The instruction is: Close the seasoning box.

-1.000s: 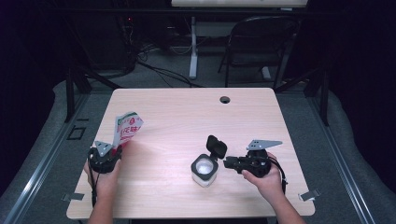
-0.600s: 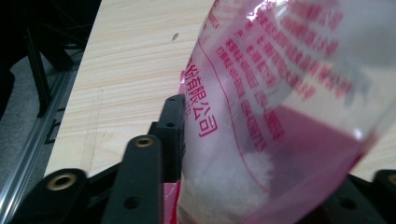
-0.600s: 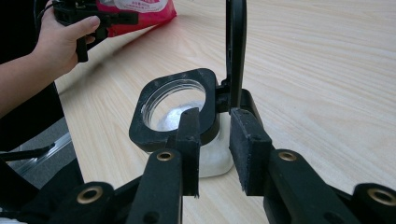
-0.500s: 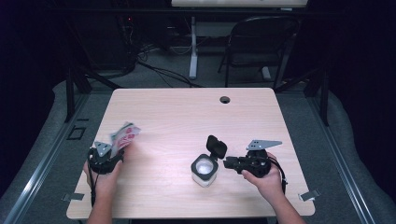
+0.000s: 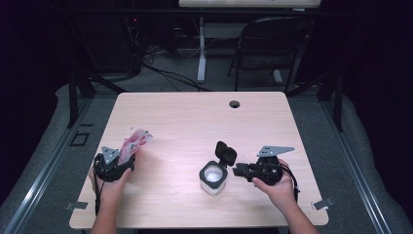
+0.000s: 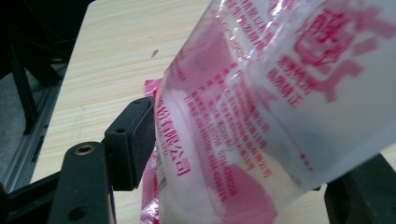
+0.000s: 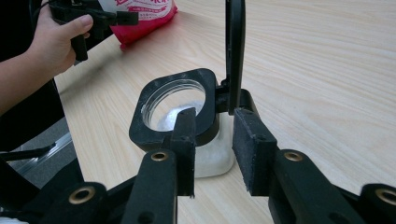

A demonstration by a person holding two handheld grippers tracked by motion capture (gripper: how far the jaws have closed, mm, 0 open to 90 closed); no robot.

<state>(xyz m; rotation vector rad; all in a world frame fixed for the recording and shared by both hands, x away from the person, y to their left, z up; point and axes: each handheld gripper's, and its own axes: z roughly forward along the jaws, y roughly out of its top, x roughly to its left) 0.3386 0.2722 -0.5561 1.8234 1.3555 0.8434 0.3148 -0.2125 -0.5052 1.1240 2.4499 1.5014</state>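
Note:
A pink-and-white plastic bag [image 5: 133, 143] with white powder in it lies tilted on the table at the left. My left gripper [image 5: 117, 162] is shut on its lower end; in the left gripper view the bag [image 6: 261, 93] sits between the black pads [image 6: 133, 140]. A small white jar [image 5: 213, 177] with a black square rim stands right of centre, its black lid [image 5: 226, 151] flipped up. White powder shows inside the jar [image 7: 173, 108]. My right gripper [image 5: 235, 170] sits just right of the jar. In the right gripper view that gripper [image 7: 218, 115] stands slightly open at the rim by the hinge.
The wooden table [image 5: 195, 117] has a round cable hole [image 5: 234, 104] at the back. A chair [image 5: 265, 46] and desk legs stand on the floor beyond the far edge. The other hand with the bag [image 7: 144, 16] appears far off in the right gripper view.
The left gripper has lowered and tipped the bag from upright down toward the table. The right gripper and the jar have not moved.

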